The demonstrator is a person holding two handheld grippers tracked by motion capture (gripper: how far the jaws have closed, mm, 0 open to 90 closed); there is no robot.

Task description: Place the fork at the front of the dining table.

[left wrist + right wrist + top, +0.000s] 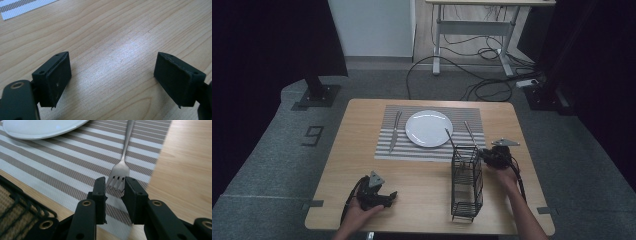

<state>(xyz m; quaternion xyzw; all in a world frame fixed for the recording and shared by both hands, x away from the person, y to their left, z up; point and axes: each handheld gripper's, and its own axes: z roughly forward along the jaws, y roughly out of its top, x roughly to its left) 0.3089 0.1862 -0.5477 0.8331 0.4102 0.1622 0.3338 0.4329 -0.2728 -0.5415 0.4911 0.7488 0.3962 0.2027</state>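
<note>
A silver fork (126,147) lies on the striped placemat (62,165), right of the white plate (37,127), its tines toward me. My right gripper (115,182) has its jaws close on either side of the tines and looks shut on them. In the high view the right gripper (484,153) sits at the placemat's (432,150) near right corner, by the fork (469,131). My left gripper (388,197) rests on the bare wood at the front left. Its pads (58,77) stand wide apart around nothing, so the left gripper (112,65) is open.
A black wire cutlery basket (467,182) stands left of my right hand, with a thin utensil (450,138) leaning out of its top. A knife (395,131) lies left of the plate (428,128). Behind the table are a desk frame and floor cables.
</note>
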